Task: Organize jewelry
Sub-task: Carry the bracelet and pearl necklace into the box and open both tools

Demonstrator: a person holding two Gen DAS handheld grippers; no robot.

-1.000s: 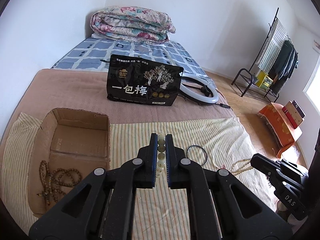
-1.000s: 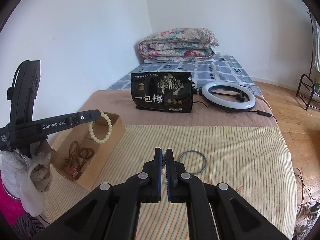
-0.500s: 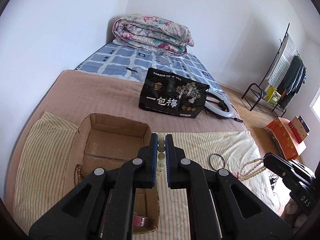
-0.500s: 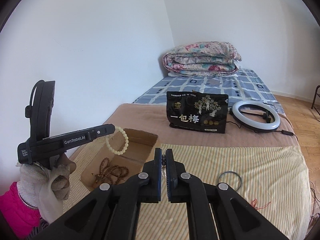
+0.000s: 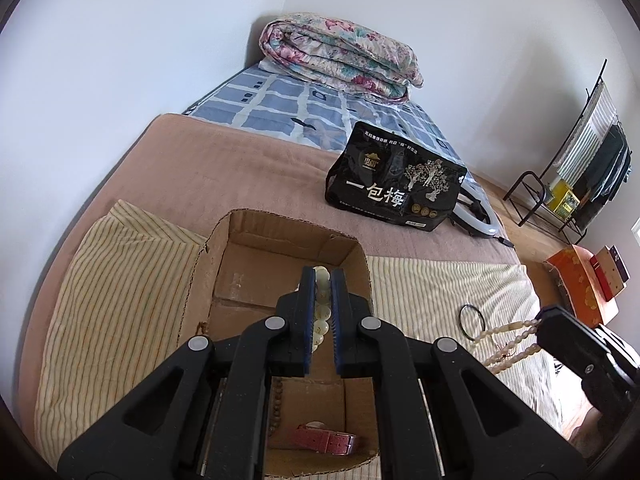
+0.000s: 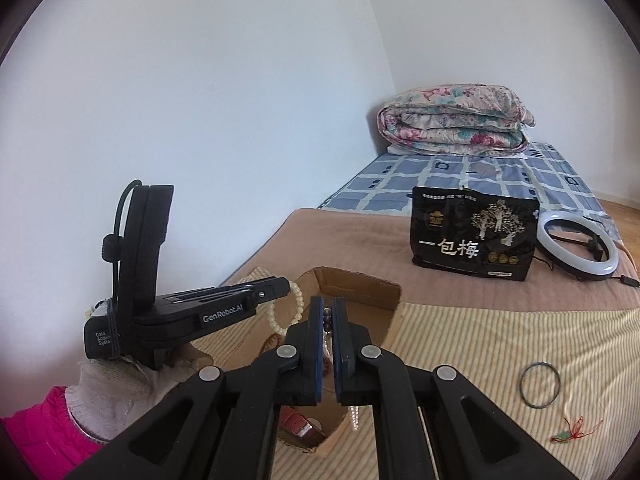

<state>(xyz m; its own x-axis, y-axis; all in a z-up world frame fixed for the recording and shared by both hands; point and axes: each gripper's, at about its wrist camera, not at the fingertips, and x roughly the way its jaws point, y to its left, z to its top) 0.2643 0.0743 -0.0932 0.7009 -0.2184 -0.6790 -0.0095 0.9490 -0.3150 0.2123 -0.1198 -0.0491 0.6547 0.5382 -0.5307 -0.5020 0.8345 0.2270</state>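
While the left gripper [image 5: 322, 280] hung over the cardboard box [image 5: 240, 232] low in the frame, its jaws were clenched on the pale bead bracelet [image 5: 320, 312]. Best to let go only inside the box. The right gripper [image 6: 327, 312], jaws pinching a bead necklace [image 5: 508, 328], should wait beside it.

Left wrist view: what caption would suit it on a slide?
Left claw shut on a pale bead bracelet above an open cardboard box on a striped cloth.
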